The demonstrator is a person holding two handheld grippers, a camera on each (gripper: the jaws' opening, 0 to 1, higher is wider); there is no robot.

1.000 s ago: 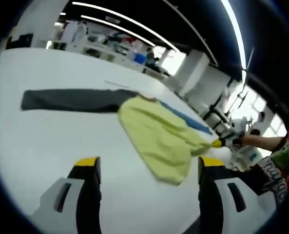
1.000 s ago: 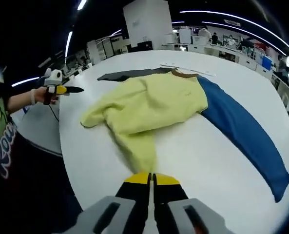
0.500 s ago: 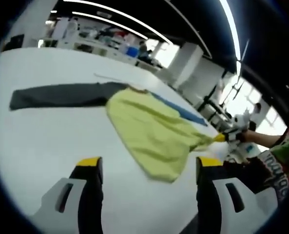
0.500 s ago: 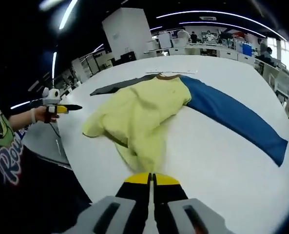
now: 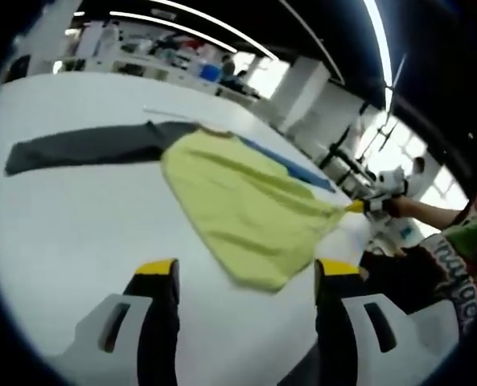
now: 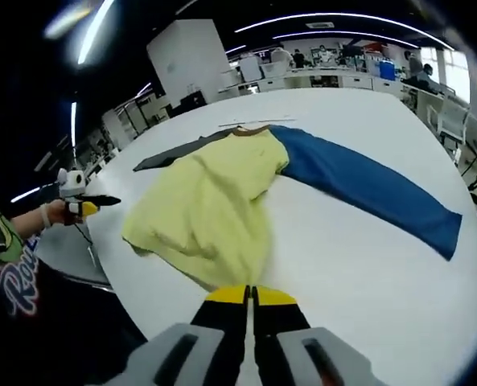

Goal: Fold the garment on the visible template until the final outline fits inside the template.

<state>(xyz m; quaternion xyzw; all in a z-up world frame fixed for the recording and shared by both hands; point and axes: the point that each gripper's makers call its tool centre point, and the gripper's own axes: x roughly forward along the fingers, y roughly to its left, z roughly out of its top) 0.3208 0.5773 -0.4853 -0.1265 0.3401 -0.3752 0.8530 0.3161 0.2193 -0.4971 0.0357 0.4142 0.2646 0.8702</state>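
One garment (image 6: 206,213) on white table (image 6: 367,265)

The yellow hem (image 6: 222,269) blurs where it meets the right hand-held gripper (image 6: 249,294).

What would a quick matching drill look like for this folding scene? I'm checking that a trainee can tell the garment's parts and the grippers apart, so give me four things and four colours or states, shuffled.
Things:
1. garment body
2. long sleeve toward the right of the right gripper view
3. other sleeve, toward the left of the left gripper view
4. right gripper

Colours or states:
A. dark grey
B. jaws closed on the yellow fabric's hem
C. pale yellow
D. blue

Pairs: 1-C, 2-D, 3-A, 4-B
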